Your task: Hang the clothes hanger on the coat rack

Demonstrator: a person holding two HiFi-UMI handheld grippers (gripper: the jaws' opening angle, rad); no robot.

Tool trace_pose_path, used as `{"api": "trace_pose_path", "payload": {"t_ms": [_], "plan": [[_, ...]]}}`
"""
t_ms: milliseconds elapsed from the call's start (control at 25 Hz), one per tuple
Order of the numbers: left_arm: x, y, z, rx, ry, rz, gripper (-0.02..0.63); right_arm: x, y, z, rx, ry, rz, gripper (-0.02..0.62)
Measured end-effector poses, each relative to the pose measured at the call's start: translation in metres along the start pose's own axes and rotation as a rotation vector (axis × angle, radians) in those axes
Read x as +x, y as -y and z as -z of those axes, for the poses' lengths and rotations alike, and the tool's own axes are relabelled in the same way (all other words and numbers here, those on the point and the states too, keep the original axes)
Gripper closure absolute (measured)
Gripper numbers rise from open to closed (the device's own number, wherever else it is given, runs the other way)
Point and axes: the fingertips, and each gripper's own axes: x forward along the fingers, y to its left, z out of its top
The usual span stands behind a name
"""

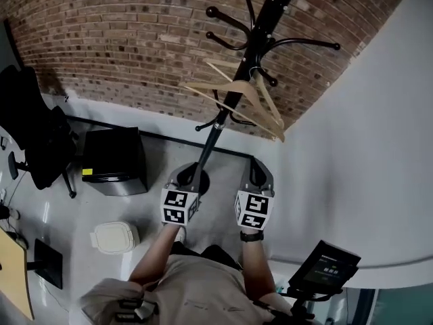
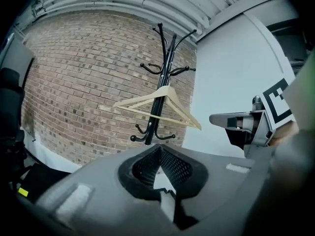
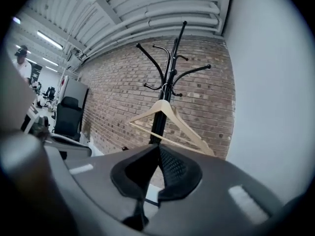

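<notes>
A wooden clothes hanger (image 1: 267,107) hangs by its hook on the black coat rack (image 1: 230,100), tilted, in front of the brick wall. The left gripper view shows the hanger (image 2: 142,101) across the rack's pole (image 2: 166,58), and the right gripper view shows the hanger (image 3: 187,129) there too. My left gripper (image 1: 189,173) and right gripper (image 1: 260,169) are held side by side below the hanger, well short of it, near the rack's foot. The left gripper (image 2: 157,147) is shut with nothing in it. So is the right gripper (image 3: 158,146).
A white wall (image 1: 352,147) runs close on the right of the rack. A black cabinet (image 1: 114,160), a black office chair (image 1: 34,127) and a white lidded tub (image 1: 115,237) stand on the floor at the left. A small screen on a stand (image 1: 325,268) is at the lower right.
</notes>
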Motion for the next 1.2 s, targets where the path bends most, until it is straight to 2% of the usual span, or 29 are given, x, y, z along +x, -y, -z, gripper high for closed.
{"api": "trace_pose_path", "payload": {"t_ms": [280, 360, 440, 560, 680, 760, 920, 1000, 1120, 1200], "plan": [[-0.048, 0.063, -0.011, 0.051, 0.034, 0.002, 0.606, -0.077, -0.004, 0.007, 0.076, 0.031, -0.076, 0.592], [-0.070, 0.100, 0.002, 0.053, 0.000, 0.013, 0.606, -0.122, 0.006, 0.019, 0.148, 0.009, -0.088, 0.592], [-0.099, 0.142, 0.015, 0.059, 0.013, 0.028, 0.606, -0.170, 0.020, 0.034, 0.240, -0.013, -0.092, 0.592], [-0.157, 0.165, 0.029, 0.098, 0.092, -0.046, 0.606, -0.214, 0.017, 0.060, 0.337, -0.011, -0.098, 0.592], [-0.199, 0.166, 0.052, 0.114, 0.068, -0.105, 0.606, -0.242, 0.012, 0.080, 0.376, -0.007, -0.104, 0.592], [-0.215, 0.165, 0.038, 0.122, 0.095, -0.133, 0.606, -0.254, 0.016, 0.069, 0.360, 0.025, -0.109, 0.592], [-0.227, 0.152, -0.032, 0.190, 0.253, -0.151, 0.606, -0.253, 0.015, 0.021, 0.316, 0.124, -0.101, 0.592], [-0.231, 0.145, -0.054, 0.185, 0.303, -0.156, 0.606, -0.254, 0.006, 0.002, 0.282, 0.157, -0.109, 0.592], [-0.231, 0.150, -0.077, 0.170, 0.347, -0.135, 0.606, -0.258, -0.005, -0.025, 0.227, 0.209, -0.128, 0.592], [-0.228, 0.159, -0.084, 0.180, 0.346, -0.098, 0.606, -0.255, -0.007, -0.031, 0.228, 0.213, -0.124, 0.592]]}}
